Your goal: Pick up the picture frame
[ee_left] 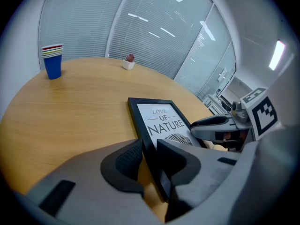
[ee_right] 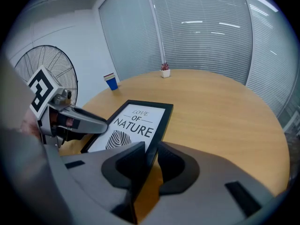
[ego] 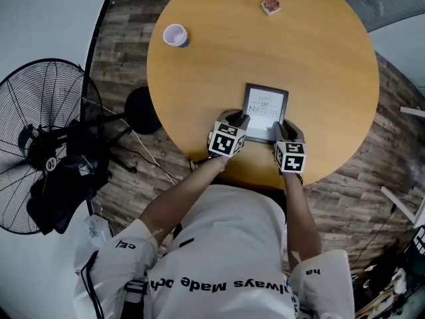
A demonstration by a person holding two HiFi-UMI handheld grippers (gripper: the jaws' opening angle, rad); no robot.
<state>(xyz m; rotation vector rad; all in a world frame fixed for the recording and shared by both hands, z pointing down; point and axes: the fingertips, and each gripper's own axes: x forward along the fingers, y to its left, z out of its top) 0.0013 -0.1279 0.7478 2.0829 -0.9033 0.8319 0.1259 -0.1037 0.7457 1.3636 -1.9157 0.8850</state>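
Both forearms reach forward side by side. The left gripper (ego: 237,119) and right gripper (ego: 285,128) each clamp a near corner of the black rectangular picture frame (ego: 265,108), which is at the near edge of the round wooden tabletop (ego: 319,65).

Round wooden table (ego: 319,58); dark plank floor (ego: 126,38); black pedestal fan (ego: 46,138); blinds (ee_right: 206,36) on glass walls.

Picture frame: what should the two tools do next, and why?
Probably raise both tools together, slowly and level. The left tool and the right tool each pinch a side edge of the picture frame near its closest corners, and it looks flat on the table.
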